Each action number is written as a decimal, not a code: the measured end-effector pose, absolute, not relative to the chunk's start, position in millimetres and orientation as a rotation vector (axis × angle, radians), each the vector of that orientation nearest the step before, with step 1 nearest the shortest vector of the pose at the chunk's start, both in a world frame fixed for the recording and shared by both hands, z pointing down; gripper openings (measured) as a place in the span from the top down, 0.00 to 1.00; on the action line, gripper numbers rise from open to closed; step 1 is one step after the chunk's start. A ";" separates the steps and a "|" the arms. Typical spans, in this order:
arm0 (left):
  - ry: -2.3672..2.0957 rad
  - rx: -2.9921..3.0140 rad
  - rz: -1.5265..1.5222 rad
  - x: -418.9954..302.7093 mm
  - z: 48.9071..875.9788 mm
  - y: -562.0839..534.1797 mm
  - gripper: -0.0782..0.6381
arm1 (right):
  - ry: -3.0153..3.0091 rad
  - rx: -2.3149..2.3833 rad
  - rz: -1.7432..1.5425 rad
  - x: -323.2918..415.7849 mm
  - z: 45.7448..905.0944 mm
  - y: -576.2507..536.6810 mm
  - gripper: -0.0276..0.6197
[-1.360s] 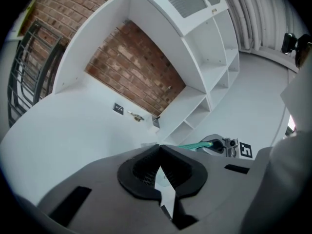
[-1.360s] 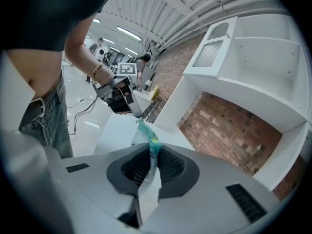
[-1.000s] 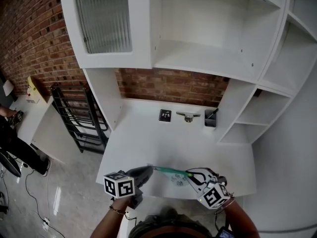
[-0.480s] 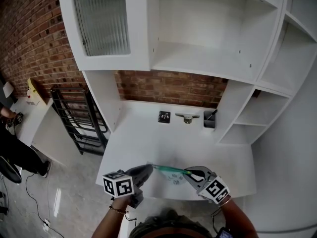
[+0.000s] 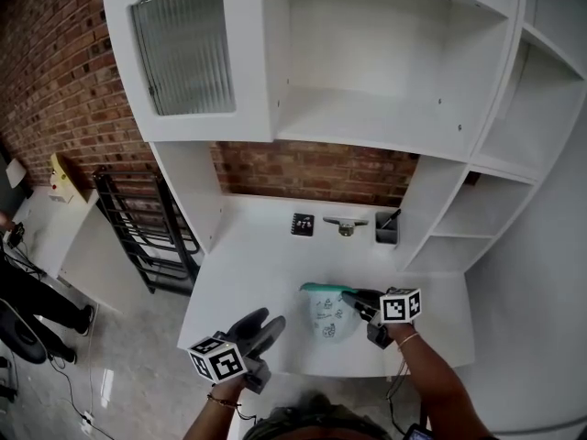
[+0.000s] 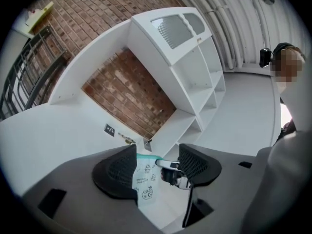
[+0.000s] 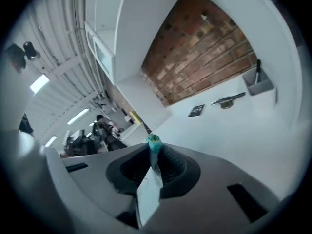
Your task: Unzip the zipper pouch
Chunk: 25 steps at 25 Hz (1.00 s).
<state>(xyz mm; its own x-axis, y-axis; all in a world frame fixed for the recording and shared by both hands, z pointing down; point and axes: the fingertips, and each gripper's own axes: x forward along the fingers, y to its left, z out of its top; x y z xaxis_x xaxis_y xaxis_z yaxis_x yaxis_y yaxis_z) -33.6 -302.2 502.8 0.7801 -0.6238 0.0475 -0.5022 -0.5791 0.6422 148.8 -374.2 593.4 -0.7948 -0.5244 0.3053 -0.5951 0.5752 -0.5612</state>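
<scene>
- Two grippers show in the head view. The left gripper [image 5: 268,321], low and left of centre, has its jaws apart. They have just been opening, and nothing stands between them.
- The right gripper [image 5: 354,299], low and right of centre, is clamped on the teal top edge of the pouch [image 5: 327,319]. The pouch hangs upright at lower centre over the desk [image 5: 257,273], apart from the left gripper.
- At mid-frame, by the brick wall [image 5: 312,168], a tag [image 5: 303,225], a metal fitting [image 5: 345,224] and a grey holder [image 5: 387,230] stand in a row.
- Left gripper view: jaws apart. The pouch [image 6: 145,182] and the right gripper [image 6: 165,165] show beyond the gap, and the pads touch neither.
- Right gripper view: jaws together on the pouch [image 7: 149,191]. Its teal edge sticks out past the tips at centre frame.
</scene>
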 end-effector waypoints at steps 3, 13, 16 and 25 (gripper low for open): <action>-0.809 2.310 -0.262 -27.0 501.9 -299.9 0.56 | -2.549 1.095 0.884 174.2 608.4 -396.8 0.83; -0.803 2.340 -0.256 -7.0 503.9 -304.4 0.62 | -2.355 1.657 0.870 252.8 607.1 -386.4 0.57; -0.894 2.376 -0.239 -9.1 503.4 -306.6 0.67 | -2.371 1.817 0.787 265.6 586.0 -361.1 0.70; -1.267 2.604 -0.198 -17.7 464.8 -283.6 0.89 | -2.383 2.022 0.118 220.3 477.8 -280.5 0.96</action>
